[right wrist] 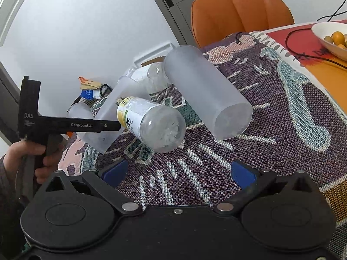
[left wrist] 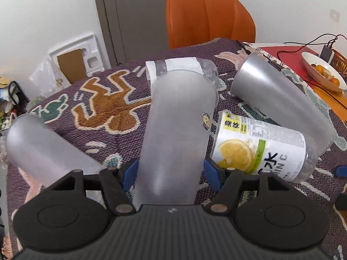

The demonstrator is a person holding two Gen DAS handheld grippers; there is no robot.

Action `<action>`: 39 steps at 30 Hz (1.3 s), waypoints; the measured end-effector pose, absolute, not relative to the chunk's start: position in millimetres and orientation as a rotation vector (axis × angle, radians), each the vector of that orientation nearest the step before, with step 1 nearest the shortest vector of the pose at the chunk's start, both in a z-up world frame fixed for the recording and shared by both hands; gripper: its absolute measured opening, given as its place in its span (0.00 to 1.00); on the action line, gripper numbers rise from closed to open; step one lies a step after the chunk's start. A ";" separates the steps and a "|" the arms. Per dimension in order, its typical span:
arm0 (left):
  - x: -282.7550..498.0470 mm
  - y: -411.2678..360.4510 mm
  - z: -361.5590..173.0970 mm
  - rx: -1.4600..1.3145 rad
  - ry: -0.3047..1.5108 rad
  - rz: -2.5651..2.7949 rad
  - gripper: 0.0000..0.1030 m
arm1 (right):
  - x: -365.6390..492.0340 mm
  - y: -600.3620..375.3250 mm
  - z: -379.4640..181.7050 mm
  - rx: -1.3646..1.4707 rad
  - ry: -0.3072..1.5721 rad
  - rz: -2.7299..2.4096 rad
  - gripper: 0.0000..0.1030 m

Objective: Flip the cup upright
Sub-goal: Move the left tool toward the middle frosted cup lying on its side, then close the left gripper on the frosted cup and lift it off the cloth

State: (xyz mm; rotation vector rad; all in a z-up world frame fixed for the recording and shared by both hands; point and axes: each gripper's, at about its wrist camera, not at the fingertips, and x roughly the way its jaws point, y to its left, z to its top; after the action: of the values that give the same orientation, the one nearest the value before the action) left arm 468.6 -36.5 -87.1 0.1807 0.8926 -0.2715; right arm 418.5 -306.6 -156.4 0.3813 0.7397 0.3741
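My left gripper [left wrist: 171,171] is shut on a frosted cup [left wrist: 175,130] that lies along its fingers; its blue pads [left wrist: 211,173] press both sides near the cup's near end. The same cup shows tilted in the right wrist view [right wrist: 112,117], held by the left gripper [right wrist: 112,125]. Two more frosted cups lie on their sides: one at the left [left wrist: 39,149] and one at the right [left wrist: 282,99], large in the right wrist view [right wrist: 208,95]. My right gripper [right wrist: 177,173] is open and empty above the cloth.
A lemon-label bottle [left wrist: 260,149] lies beside the held cup, also in the right wrist view [right wrist: 156,125]. Another clear bottle [left wrist: 182,67] lies beyond. The patterned tablecloth [right wrist: 271,140] covers the table. A bowl of fruit [left wrist: 323,73], cables and an orange chair [left wrist: 208,17] stand behind.
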 end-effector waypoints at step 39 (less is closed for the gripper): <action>268.1 -30.2 -5.8 0.128 0.704 -0.242 0.58 | 305.5 -303.2 -117.6 0.400 0.659 0.407 1.00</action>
State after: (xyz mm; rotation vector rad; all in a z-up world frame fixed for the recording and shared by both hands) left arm 268.1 -30.2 -5.8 0.1279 0.7044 -0.2422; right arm 305.5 -303.2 -117.6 0.4004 0.6592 0.4069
